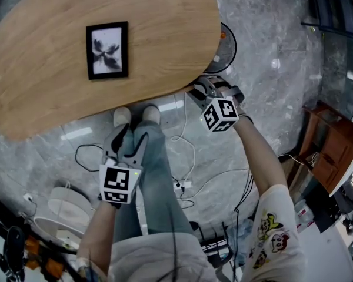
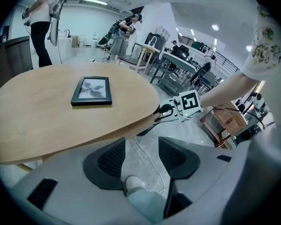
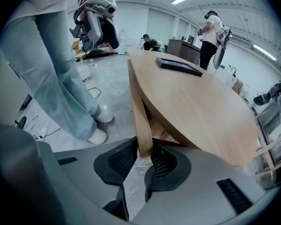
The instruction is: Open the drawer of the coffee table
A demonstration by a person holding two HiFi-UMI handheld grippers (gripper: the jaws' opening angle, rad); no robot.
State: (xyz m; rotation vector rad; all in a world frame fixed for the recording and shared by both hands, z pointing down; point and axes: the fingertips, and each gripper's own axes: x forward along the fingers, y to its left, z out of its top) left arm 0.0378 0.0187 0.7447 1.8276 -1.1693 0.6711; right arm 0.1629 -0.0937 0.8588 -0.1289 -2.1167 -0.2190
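Your table (image 1: 47,93) has an oval top in light wood, with the grain running along its length. The top lies level and fills the far left of the head view. The drawer front (image 3: 140,116) is a thin board of the same wood, set on edge under the top's right rim. Its near end sits between the jaws of your right gripper (image 3: 141,150), with both pads against it. Behind the board you can see a dark gap and pale inner timber. How far the drawer stands out cannot be told, since the top hides it from above.
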